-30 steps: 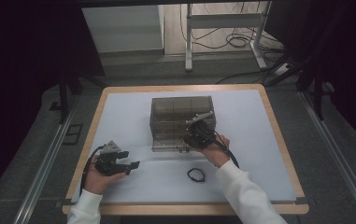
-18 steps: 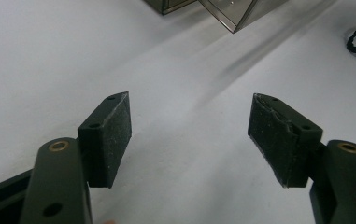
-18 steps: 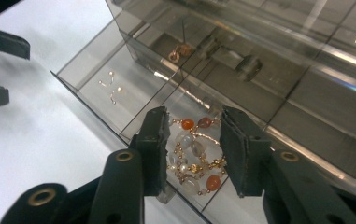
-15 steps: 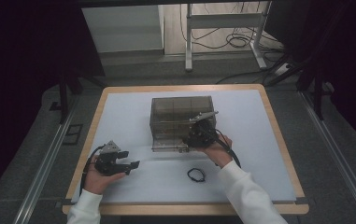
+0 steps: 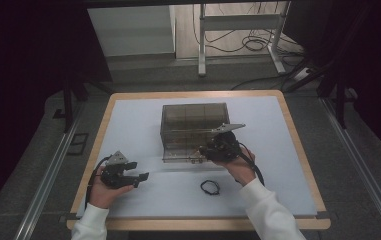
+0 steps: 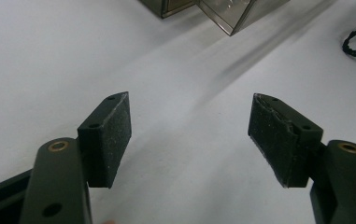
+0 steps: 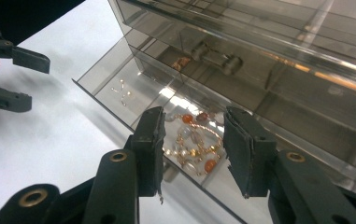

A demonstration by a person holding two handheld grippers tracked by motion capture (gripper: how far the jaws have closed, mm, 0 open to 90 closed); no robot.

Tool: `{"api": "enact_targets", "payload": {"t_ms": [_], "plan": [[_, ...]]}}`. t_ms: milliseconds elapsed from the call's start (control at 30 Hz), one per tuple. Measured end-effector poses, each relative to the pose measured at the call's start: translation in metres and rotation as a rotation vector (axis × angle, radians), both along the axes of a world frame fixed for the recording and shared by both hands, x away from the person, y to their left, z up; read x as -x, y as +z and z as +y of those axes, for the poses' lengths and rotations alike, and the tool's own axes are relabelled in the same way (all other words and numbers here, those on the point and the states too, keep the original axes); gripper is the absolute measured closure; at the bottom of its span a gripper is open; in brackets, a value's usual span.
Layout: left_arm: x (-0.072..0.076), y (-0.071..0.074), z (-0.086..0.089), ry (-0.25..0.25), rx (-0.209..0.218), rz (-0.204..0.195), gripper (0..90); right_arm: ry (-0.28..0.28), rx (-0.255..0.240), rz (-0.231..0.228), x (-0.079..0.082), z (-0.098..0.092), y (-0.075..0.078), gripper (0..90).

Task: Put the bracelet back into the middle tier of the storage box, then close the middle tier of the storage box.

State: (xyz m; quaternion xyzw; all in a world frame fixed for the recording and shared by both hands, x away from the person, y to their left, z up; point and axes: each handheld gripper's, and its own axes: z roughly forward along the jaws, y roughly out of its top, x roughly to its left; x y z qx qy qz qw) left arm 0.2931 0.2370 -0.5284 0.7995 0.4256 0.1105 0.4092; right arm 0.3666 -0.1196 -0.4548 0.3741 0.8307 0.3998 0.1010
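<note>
My right gripper (image 7: 192,149) has just been opening with nothing between its jaws, over the bead bracelet (image 7: 192,142) lying in the pulled-out drawer (image 7: 115,81), while my left gripper (image 6: 189,135) waits spread and empty on the table (image 5: 143,120).

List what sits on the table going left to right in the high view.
Left gripper with open jaws → small black cord loop lying on the white table → right gripper at the smoky clear plastic drawer box.

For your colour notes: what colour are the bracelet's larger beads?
Orange and pearly white on the bracelet, best in the right gripper view.
</note>
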Motion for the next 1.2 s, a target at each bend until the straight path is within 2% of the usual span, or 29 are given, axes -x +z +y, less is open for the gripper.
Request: {"api": "enact_targets", "payload": {"t_ms": [300,400,600,767,900,1200], "plan": [[0.003,0.004,0.005,0.02,0.009,-0.008,30.3,-0.022,-0.021,-0.01,0.013,-0.013,-0.005,54.0],[0.003,0.003,0.004,0.018,0.005,-0.009,30.3,-0.031,-0.024,-0.023,0.018,-0.018,-0.006,58.9],[0.005,0.004,0.004,0.021,0.007,-0.007,30.3,-0.048,0.0,-0.029,0.027,-0.022,-0.01,81.6],[0.004,0.005,0.005,0.019,0.011,-0.012,30.3,-0.04,0.01,-0.029,0.031,-0.021,-0.012,85.6],[0.002,0.004,0.004,0.017,0.009,-0.008,30.2,-0.027,0.043,-0.014,0.034,-0.017,-0.019,89.5],[0.003,0.004,0.005,0.022,0.01,-0.01,30.0,0.005,0.074,0.001,0.033,-0.01,-0.026,89.8]]}}
